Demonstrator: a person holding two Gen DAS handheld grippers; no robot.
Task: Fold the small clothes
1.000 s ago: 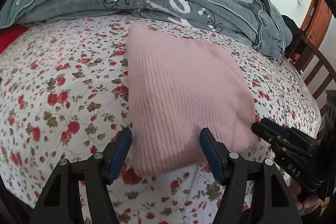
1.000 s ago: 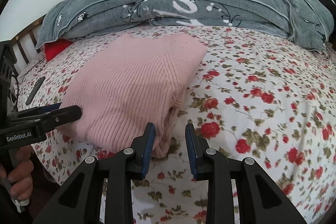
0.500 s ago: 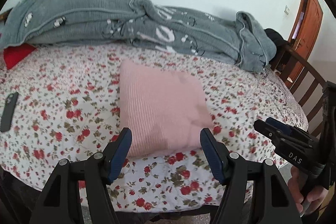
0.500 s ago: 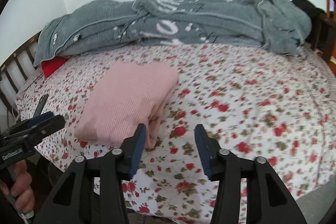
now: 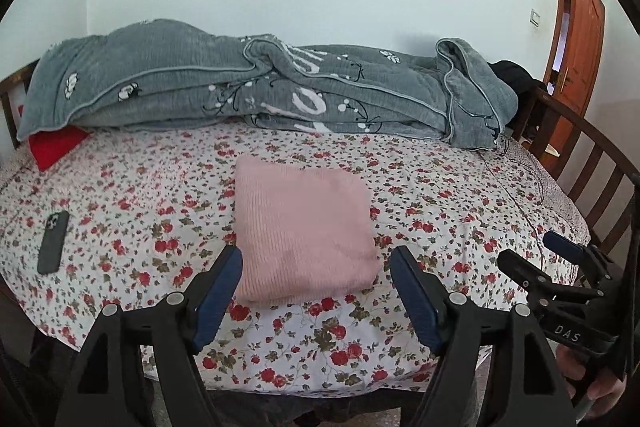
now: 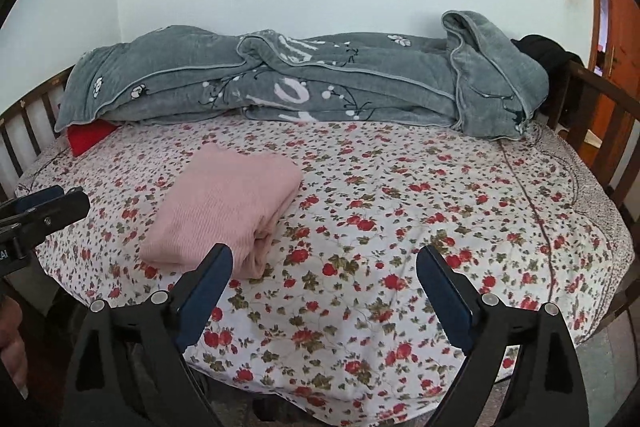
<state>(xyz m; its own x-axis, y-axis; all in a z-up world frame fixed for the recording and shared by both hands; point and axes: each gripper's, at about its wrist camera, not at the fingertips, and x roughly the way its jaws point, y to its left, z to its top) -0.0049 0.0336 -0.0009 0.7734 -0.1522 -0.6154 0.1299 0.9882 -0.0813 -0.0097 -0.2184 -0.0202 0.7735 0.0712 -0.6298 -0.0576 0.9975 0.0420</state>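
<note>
The folded sweater (image 5: 302,235) lies on the bed (image 5: 440,227), toward its near edge. A phone (image 5: 53,242) lies well to its left. A bunched blanket (image 5: 260,91) runs along the far side, with a pillow (image 5: 56,146) under its left end.

Pink knit top (image 5: 302,233), folded, on bed

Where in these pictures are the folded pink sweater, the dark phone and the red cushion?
folded pink sweater (image 5: 300,231), left wrist view, middle of its top face.
dark phone (image 5: 53,242), left wrist view, middle of its back.
red cushion (image 6: 86,137), right wrist view, its exposed corner.
</note>
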